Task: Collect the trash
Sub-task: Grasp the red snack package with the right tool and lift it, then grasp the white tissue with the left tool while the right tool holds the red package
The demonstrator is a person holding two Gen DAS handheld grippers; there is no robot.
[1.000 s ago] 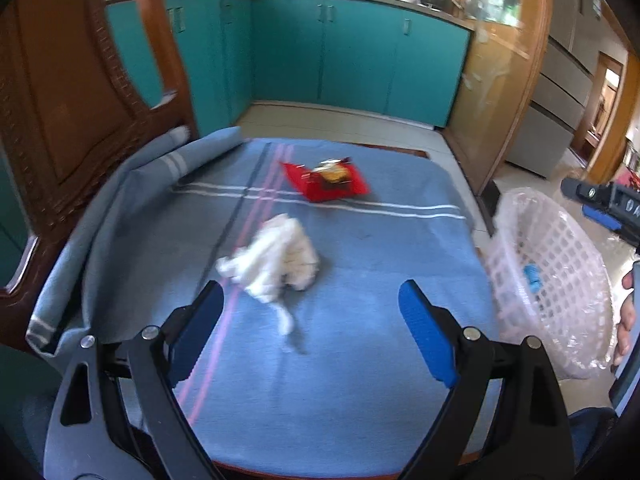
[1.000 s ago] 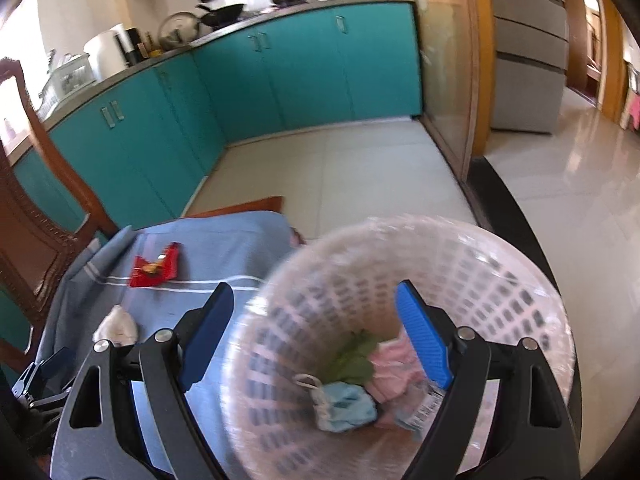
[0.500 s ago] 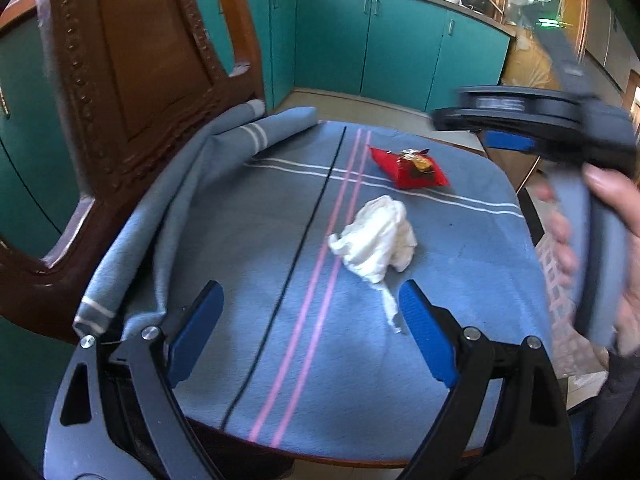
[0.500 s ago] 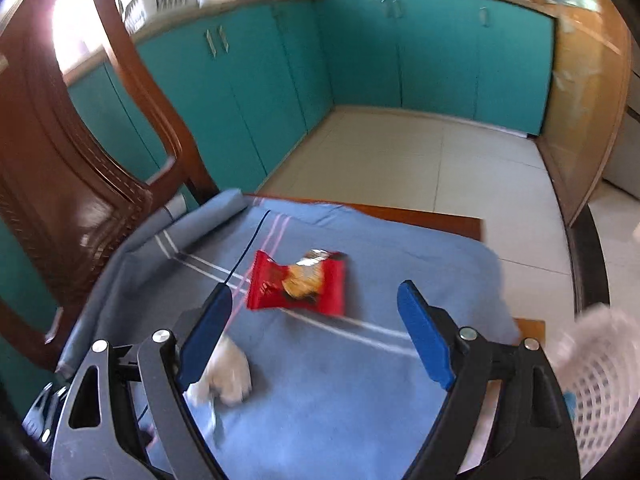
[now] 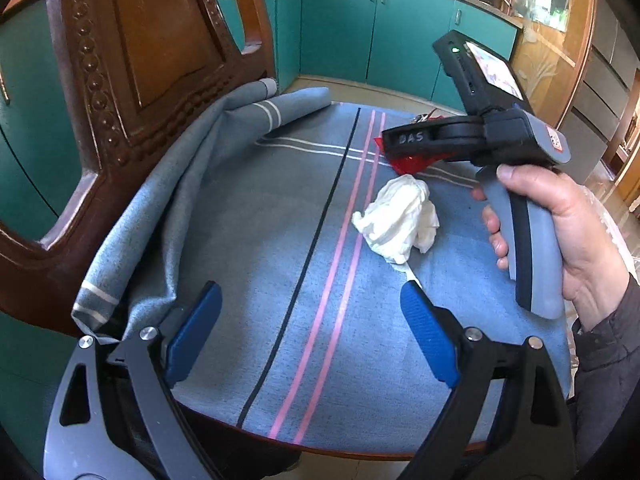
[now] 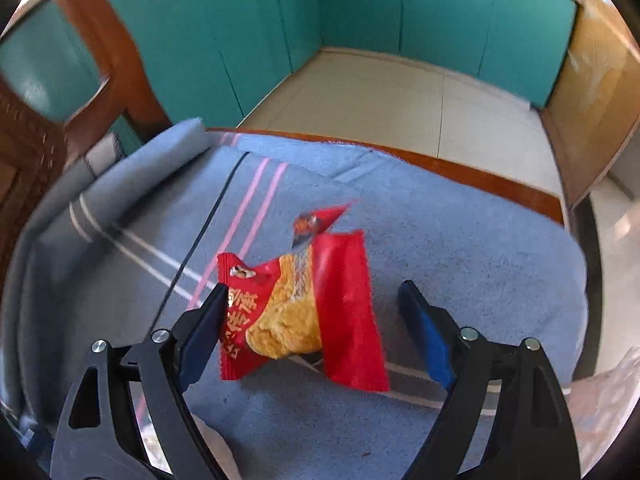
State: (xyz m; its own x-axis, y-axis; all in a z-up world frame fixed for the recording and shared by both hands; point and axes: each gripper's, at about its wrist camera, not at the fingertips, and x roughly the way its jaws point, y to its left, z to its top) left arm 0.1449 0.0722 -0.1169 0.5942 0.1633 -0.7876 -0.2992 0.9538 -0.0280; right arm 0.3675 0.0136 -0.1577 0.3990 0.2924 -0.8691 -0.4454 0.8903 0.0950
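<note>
A red snack wrapper (image 6: 308, 304) lies on the blue striped cloth (image 6: 460, 256) over the chair seat. My right gripper (image 6: 316, 320) is open, its blue-padded jaws on either side of the wrapper, just above it. In the left wrist view the right gripper's body (image 5: 500, 140) hangs over the wrapper (image 5: 412, 162), which mostly hides under it. A crumpled white tissue (image 5: 400, 216) lies mid-seat beside the pink stripes. My left gripper (image 5: 310, 336) is open and empty, low near the seat's front edge, short of the tissue.
The carved wooden chair back (image 5: 120, 80) rises on the left with the cloth bunched against it. Teal cabinets (image 5: 360, 28) and tiled floor (image 6: 400, 96) lie beyond. A bit of the white basket (image 5: 616, 224) shows behind the right hand.
The right gripper swung from over the basket to the seat and came down around the red wrapper. The left gripper pulled back and left, towards the chair back.
</note>
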